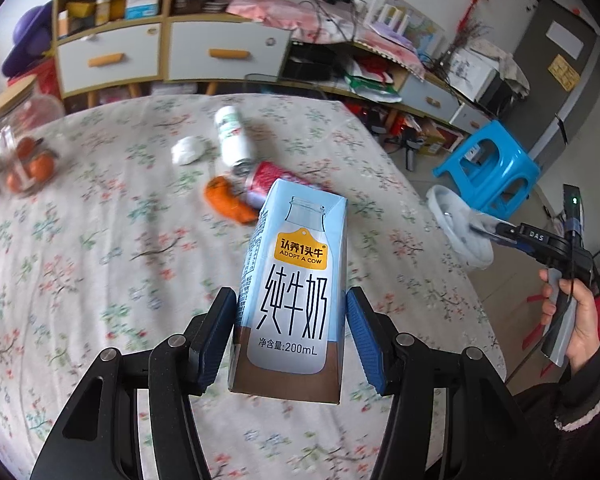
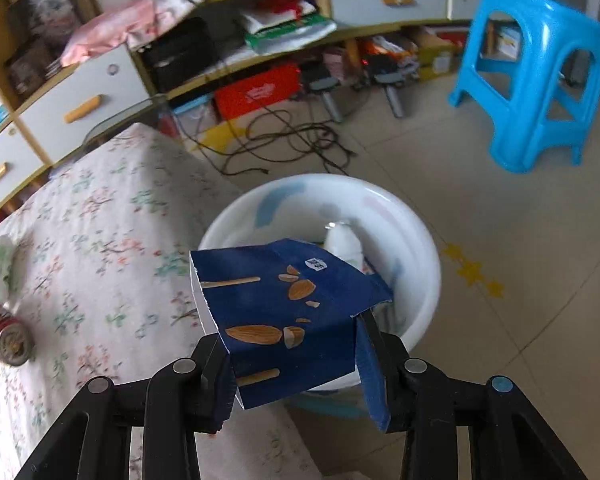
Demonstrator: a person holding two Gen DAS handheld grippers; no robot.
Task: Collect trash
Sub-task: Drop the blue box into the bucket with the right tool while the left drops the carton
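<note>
Standing upright between the left gripper's (image 1: 291, 332) blue pads, a pale-blue milk carton (image 1: 294, 288) was clamped by its lower sides, lifted over the floral tablecloth (image 1: 100, 260). Behind the carton, more rubbish lay on the cloth: a red can (image 1: 266, 182) on its side, an orange scrap (image 1: 228, 200) just beside it, a white bottle (image 1: 232, 138) lying flat and a crumpled white wad (image 1: 188, 150) next to that.

Off the table's edge, the right gripper (image 2: 296, 360) had a dark-blue flattened box (image 2: 288, 316) printed with almonds between its fingers. Its jaws stood partly apart; the left finger met the box's edge, but whether the right pad (image 2: 374, 380) still pressed on it could not be told. The box hung over a white basin (image 2: 420, 240) on the tiled floor, and something white (image 2: 342, 242) already lay inside the basin. In the left camera, a hand (image 1: 580, 320) gripped the right tool's handle beside the table.

A glass jar (image 1: 24, 148) of oranges stood at the cloth's far left. A blue plastic stool (image 2: 532, 80) stood on the floor beyond the basin, near low cabinets (image 2: 80, 108) and tangled cables (image 2: 292, 140).
</note>
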